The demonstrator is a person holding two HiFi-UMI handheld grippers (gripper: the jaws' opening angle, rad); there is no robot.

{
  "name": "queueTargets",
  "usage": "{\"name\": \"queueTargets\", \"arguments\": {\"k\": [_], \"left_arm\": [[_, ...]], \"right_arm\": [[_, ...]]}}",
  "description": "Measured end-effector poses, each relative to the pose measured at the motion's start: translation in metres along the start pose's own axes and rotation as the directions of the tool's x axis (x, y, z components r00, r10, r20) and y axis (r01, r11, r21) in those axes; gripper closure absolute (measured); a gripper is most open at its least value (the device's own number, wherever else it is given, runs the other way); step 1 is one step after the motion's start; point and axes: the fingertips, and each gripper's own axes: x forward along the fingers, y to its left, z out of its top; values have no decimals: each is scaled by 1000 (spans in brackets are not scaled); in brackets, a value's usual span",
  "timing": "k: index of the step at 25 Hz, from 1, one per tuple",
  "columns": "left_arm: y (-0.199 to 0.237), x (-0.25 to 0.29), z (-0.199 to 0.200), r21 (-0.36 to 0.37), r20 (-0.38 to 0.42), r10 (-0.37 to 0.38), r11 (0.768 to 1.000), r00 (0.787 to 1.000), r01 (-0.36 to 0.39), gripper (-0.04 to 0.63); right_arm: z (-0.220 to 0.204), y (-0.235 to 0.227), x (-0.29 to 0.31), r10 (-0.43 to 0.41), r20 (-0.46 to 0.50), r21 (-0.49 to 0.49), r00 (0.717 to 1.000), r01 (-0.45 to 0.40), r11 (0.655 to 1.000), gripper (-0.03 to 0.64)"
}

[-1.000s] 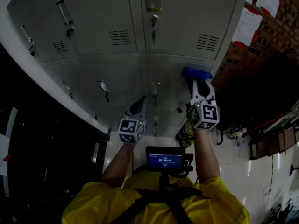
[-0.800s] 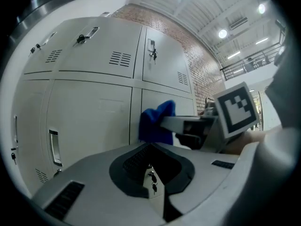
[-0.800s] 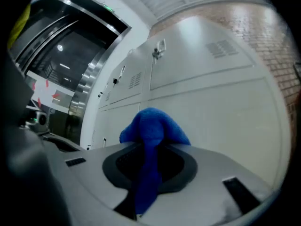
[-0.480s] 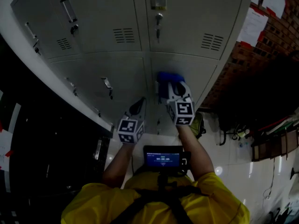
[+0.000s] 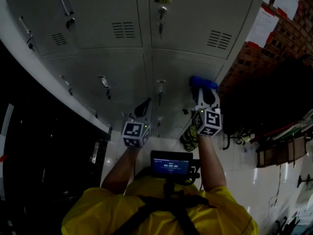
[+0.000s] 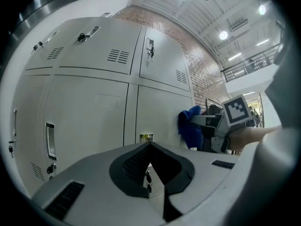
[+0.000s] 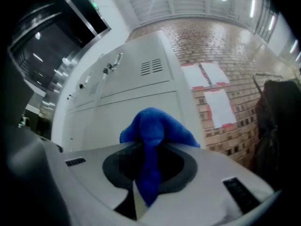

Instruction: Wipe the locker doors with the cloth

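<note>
Grey metal locker doors point(image 5: 122, 72) fill the head view, with keys and handles on them. My right gripper point(image 5: 205, 93) is shut on a blue cloth point(image 5: 202, 82) and presses it against the right side of a lower locker door point(image 5: 190, 67). The same blue cloth point(image 7: 153, 131) bunches between the jaws in the right gripper view and shows as a blue cloth point(image 6: 189, 127) in the left gripper view. My left gripper point(image 5: 144, 110) hangs lower left of the cloth, shut with nothing in it, and points at the locker doors point(image 6: 94, 107).
A brick wall point(image 5: 274, 38) with white papers point(image 5: 261, 26) stands right of the lockers. Keys point(image 5: 160, 88) hang from the door locks, and a handle point(image 5: 104, 82) sticks out. A dark cabinet side point(image 5: 44, 151) lies at the left. Shiny white floor tiles point(image 5: 264, 180) spread to the right.
My right gripper swept the blue cloth left across the lower door, then back right to near the door's right edge. The left gripper stayed put.
</note>
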Motion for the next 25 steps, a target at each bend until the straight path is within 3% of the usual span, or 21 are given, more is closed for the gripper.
{"name": "queueTargets", "arguments": {"k": [3, 5, 9, 13, 17, 21, 25], "left_arm": [[7, -5, 2, 2, 3, 20, 1000, 1000, -20, 591], [10, -9, 0, 11, -3, 32, 999, 999, -32, 591], [12, -16, -5, 15, -24, 51, 999, 998, -51, 591], [12, -15, -9, 13, -36, 48, 999, 998, -47, 591], [0, -9, -9, 4, -27, 18, 1000, 999, -18, 591], [-8, -4, -15, -6, -39, -7, 1000, 999, 6, 591], [-13, 0, -14, -8, -35, -18, 1000, 999, 17, 591]], "right_arm": [[-31, 96, 12, 213, -47, -3, 976, -213, 977, 548], [-58, 147, 33, 294, -93, 18, 951, -293, 956, 548], [-84, 170, 56, 265, -119, -14, 957, -269, 963, 546], [-81, 132, 45, 235, -124, 4, 964, -236, 972, 546], [-69, 29, 16, 63, -96, -20, 993, -65, 998, 546], [-65, -68, -10, -94, -96, -6, 991, 94, 996, 546], [-62, -64, -12, -106, -97, -26, 990, 104, 994, 546]]}}
